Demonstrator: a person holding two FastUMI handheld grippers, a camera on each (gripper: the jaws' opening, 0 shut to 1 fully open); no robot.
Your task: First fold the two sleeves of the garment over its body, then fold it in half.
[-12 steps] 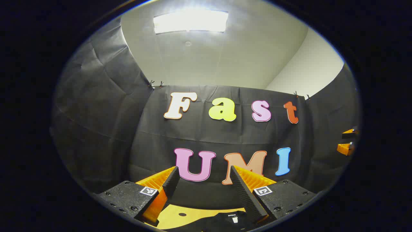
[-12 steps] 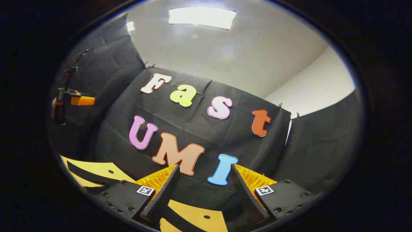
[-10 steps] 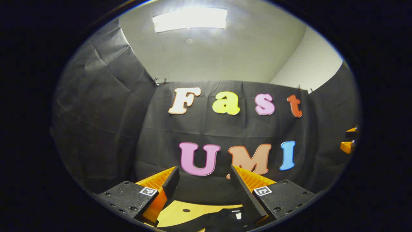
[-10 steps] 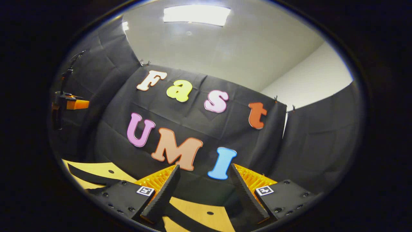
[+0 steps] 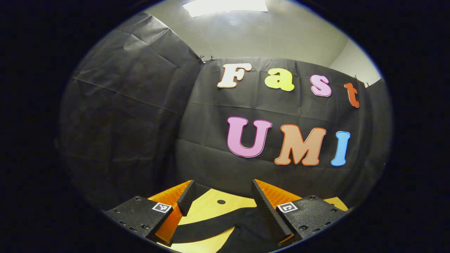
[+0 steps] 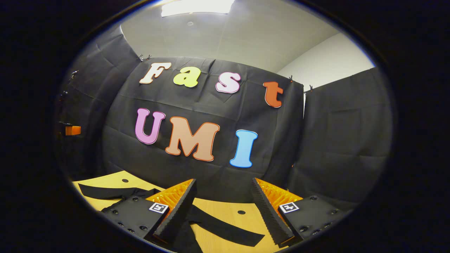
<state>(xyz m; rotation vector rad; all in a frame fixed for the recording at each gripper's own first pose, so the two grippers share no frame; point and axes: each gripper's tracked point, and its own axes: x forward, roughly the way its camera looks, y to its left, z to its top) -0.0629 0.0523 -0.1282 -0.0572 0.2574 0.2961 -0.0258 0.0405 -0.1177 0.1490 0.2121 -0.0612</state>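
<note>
A black garment (image 5: 246, 228) lies flat on the wooden table (image 5: 207, 209). In the left gripper view one long sleeve (image 5: 207, 225) runs across the wood below my left gripper (image 5: 222, 182). That gripper hangs above the cloth, open, with nothing between its fingers. In the right gripper view another black sleeve (image 6: 228, 230) stretches out to the right under my right gripper (image 6: 223, 180), which is also open and holds nothing. The far sleeve (image 6: 105, 192) lies at the left. A small part of the left gripper (image 6: 72, 130) shows at the far left edge.
Black cloth walls close the booth behind and on both sides of the table (image 6: 225, 211). Small round holes (image 5: 221, 201) dot the tabletop. A ceiling light (image 6: 197, 7) glows above.
Both grippers have tipped downward, so more of the table and the garment's sleeves has come into view. The left gripper has also swung to the left. Both stay open.
</note>
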